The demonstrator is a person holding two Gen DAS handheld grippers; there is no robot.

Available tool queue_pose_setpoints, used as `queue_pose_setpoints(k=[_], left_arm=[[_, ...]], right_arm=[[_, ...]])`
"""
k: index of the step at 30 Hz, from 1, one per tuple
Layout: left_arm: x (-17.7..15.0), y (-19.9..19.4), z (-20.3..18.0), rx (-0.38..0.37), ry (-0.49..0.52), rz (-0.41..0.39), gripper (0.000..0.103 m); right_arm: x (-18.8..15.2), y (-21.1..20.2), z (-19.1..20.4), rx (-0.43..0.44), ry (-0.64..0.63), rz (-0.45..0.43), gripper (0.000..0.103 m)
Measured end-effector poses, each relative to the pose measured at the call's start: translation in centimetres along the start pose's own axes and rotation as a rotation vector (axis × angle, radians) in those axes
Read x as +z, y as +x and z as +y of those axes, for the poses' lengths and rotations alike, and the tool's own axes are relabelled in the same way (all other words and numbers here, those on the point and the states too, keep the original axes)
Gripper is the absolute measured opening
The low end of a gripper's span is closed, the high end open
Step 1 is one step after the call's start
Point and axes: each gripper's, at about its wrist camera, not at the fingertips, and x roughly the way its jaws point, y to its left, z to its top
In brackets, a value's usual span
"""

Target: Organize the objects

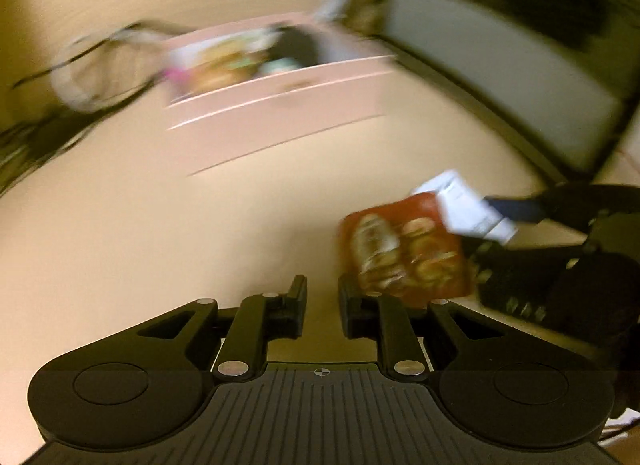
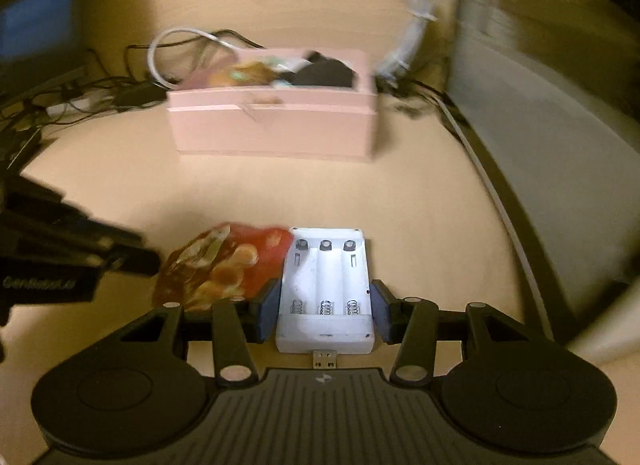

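1. Right gripper [image 2: 325, 307]: fingers pinch a white battery holder [image 2: 325, 289] from both sides, blue pads flat against its long walls. The holder has three bays with springs at the near end and no cells in them.
2. The holder hangs above the beige table [image 2: 420, 205], near the front edge of the view, level and with its open side up.
3. Red snack packet [image 2: 224, 265]: just left of the holder, its right edge touching or slightly under the holder's left wall; cannot tell which. It looks crumpled, with food printed on it.
4. Left gripper [image 1: 322, 303]: fingers are spread a small gap apart with nothing between them. In the left wrist view the packet [image 1: 404, 253] sits just ahead and right of the right fingertip; contact can't be told through the blur.
5. Left gripper also shows in the right wrist view as a dark blurred body [image 2: 60, 261] at the left edge, tip close to the packet.
6. Pink box [image 2: 276, 121]: stands farther back on the table, well apart from both grippers, open on top and holding mixed items, including something black and a printed packet.
7. Behind and left of the box: tangle of black and white cables [image 2: 100, 93]. A white bundled cable [image 2: 412, 25] hangs at its right rear.
8. Left wrist view is heavily motion-blurred; box detail there is unreadable.
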Motion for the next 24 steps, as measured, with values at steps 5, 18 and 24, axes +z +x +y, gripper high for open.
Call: queue_pose_setpoints(k=[5,18,24], left_arm=[[-0.3,0.1,2.3,0.068,-0.092,0.003,0.019],[0.6,0.6,-1.7,-0.1,0.068,0.043,0.021],[1.0,0.5,-2.9,-0.281,0.106,0.12,0.024]], right_arm=[[1.1,1.0,0.8,-0.034,-0.026,-0.015,0.07],[0.5,1.7,-2.7,0.039,0.064,-0.012,0.092],[0.5,1.5,-2.0,0.062,-0.005,-0.039,0.053]])
